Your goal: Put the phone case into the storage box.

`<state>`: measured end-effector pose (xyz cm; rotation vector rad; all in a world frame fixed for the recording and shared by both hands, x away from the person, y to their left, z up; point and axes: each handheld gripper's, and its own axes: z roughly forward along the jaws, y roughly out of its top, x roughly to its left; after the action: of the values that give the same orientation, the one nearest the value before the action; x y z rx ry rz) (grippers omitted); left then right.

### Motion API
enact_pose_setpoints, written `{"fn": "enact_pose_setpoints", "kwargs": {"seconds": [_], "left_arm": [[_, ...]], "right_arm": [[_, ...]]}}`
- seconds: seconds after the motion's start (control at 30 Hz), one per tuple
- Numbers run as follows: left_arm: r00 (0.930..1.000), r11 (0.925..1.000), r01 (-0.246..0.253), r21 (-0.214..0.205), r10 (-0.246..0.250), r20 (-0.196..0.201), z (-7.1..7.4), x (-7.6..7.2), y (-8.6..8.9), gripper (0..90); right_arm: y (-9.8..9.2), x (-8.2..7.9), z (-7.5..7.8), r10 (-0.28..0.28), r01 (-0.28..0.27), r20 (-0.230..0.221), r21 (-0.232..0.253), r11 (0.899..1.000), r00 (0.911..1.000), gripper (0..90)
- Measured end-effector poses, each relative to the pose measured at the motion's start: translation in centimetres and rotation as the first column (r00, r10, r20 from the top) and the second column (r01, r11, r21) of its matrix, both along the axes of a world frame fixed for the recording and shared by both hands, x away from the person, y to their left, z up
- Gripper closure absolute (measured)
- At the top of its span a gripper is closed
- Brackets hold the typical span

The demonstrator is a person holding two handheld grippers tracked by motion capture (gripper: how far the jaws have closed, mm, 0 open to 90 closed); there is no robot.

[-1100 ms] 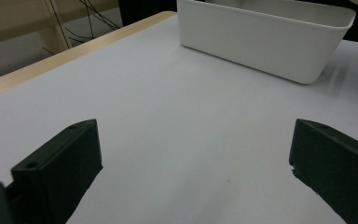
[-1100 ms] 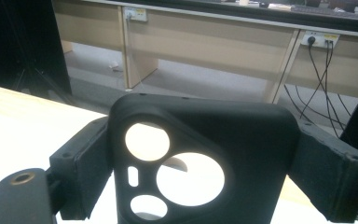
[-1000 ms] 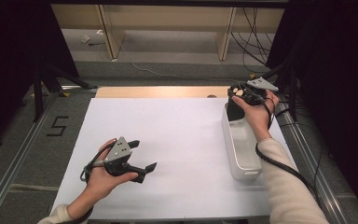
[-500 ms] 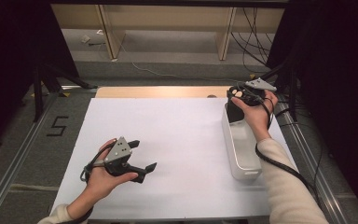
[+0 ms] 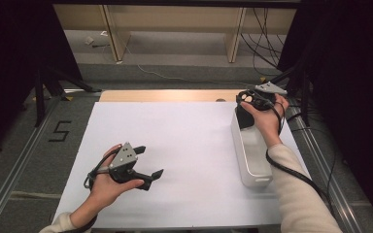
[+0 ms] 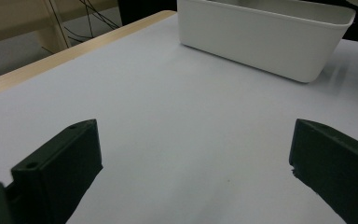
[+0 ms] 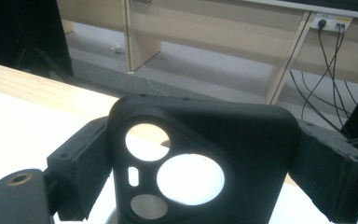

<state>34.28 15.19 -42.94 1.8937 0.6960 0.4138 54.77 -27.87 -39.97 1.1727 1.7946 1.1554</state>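
A black phone case [image 5: 245,115] with round camera cut-outs stands upright over the far end of a long white bin [image 5: 253,162], and its lower end reaches into the bin. My right gripper [image 5: 252,99] is shut on the case, one jaw on each long side; in the right gripper view the case [image 7: 242,140] sits between the jaws of that gripper [image 7: 200,163]. My left gripper [image 5: 150,161] lies low over the white table sheet [image 5: 184,141] at the near left, jaws wide open with nothing between them. In the left gripper view, that gripper [image 6: 191,154] faces the bin [image 6: 261,42].
A bare wooden strip [image 5: 165,95] runs along the table's far edge. Metal rails [image 5: 315,150] flank the table. A floor mark "5" [image 5: 60,131] lies at the left. Cables [image 5: 262,29] and shelf legs [image 5: 114,34] stand beyond the table.
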Motion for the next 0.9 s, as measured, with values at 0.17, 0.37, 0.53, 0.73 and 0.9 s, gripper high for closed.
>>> {"fn": "enact_pose_setpoints", "kwargs": {"seconds": [0.17,0.37,0.53,0.73,0.9], "left_arm": [[1.0000,1.0000,0.000,0.000,0.000,0.000,0.00,0.00,0.00,2.0],[1.0000,1.0000,-0.001,-0.002,0.001,0.000,-0.01,0.02,0.04,1.9],[1.0000,1.0000,0.001,0.001,-0.001,0.000,0.00,0.01,0.02,1.9],[1.0000,1.0000,0.000,0.001,0.000,0.000,0.01,0.00,0.03,1.9],[1.0000,1.0000,-0.001,0.001,0.001,0.001,0.01,0.01,0.05,1.9]], "right_arm": [[0.12,0.16,-0.21,0.001,-0.001,-0.017,-0.002,1.000,0.9999,13.5],[0.33,0.27,-0.52,-0.001,0.001,-0.037,-0.003,1.000,0.9993,13.3],[0.23,0.29,-0.53,-0.006,0.006,-0.038,-0.001,1.000,0.9993,12.8],[0.26,0.31,-0.54,0.002,-0.002,-0.046,0.004,1.000,0.9989,10.1],[0.24,0.32,-0.52,0.006,-0.005,-0.048,0.012,1.000,0.9988,6.5]]}}
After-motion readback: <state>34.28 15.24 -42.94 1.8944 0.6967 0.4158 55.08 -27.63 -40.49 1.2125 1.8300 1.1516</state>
